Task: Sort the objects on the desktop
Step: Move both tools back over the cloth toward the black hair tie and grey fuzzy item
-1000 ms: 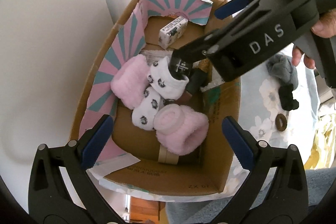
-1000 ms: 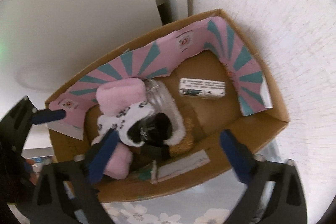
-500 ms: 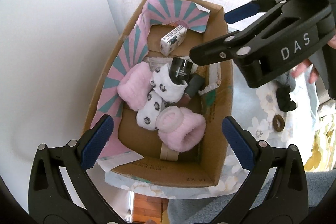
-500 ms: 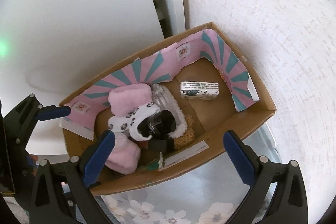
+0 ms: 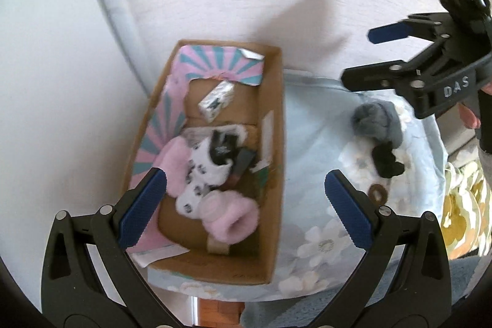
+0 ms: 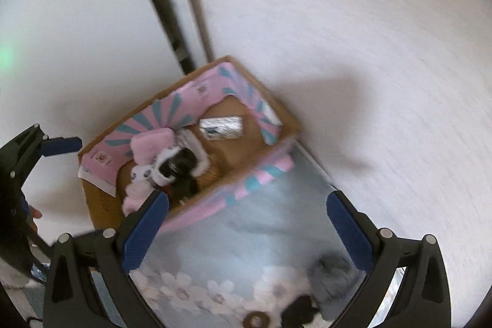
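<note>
Right hand-held gripper (image 5: 366, 57) gapes empty — beyond cardboard box (image 5: 273, 143) rim.

Both wrist views look steeply down from well above. The left one faces the cardboard box (image 5: 270, 143) at centre frame, the flower-print cloth (image 5: 310, 174) to its right. The right one has the same box (image 6: 289, 125) at centre left and the cloth (image 6: 246, 239) below. Both share the grey bundle (image 5: 373, 122), lower right (image 6: 330, 272) in the right view.
</note>
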`<action>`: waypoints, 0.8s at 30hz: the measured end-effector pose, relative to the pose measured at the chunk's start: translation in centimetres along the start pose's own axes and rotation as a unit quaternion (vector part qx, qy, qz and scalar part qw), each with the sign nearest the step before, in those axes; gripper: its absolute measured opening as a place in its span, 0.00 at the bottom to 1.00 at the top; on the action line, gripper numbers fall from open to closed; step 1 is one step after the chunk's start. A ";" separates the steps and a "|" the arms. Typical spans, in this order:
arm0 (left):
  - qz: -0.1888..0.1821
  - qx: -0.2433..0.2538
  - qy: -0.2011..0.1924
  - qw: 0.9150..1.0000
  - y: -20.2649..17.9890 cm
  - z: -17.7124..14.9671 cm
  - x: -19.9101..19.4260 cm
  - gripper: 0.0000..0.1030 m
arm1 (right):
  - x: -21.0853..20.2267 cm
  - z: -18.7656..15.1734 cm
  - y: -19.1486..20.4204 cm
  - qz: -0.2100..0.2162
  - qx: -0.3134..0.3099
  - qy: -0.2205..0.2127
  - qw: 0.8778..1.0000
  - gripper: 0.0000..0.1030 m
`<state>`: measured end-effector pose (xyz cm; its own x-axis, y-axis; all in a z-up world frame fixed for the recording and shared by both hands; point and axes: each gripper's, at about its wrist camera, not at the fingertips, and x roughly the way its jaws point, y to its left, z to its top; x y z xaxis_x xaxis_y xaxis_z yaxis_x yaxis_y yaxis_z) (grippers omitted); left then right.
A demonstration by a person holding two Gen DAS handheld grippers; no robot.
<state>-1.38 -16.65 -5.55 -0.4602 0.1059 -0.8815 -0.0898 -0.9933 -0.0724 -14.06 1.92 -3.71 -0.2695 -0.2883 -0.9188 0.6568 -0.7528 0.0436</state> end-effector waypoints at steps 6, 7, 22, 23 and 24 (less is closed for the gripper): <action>-0.027 0.035 0.000 0.999 -3.8 1.1 0.8 1.00 | -2.9 -3.9 -3.1 -0.064 0.020 -0.006 0.998 1.00; -0.028 0.041 0.001 0.999 -4.3 1.3 1.0 1.00 | -3.4 -4.9 -3.7 -0.066 0.023 -0.006 0.998 1.00; -0.094 0.157 0.047 0.982 -15.5 0.9 6.0 0.98 | -4.1 -16.0 -12.3 -0.078 0.153 0.012 0.985 1.00; -0.097 0.161 0.050 0.981 -16.1 0.6 6.2 0.98 | -3.9 -16.5 -12.6 -0.077 0.157 0.014 0.984 1.00; -0.101 0.167 0.052 0.979 -16.9 0.4 6.6 0.98 | -3.6 -17.2 -13.1 -0.076 0.163 0.018 0.984 1.00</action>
<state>-3.25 0.84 -10.01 -0.3130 0.2761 -0.9087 -0.4617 -0.8804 -0.1084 -9.54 23.01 -7.72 -0.3182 -0.1411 -0.9375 0.3493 -0.9368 0.0224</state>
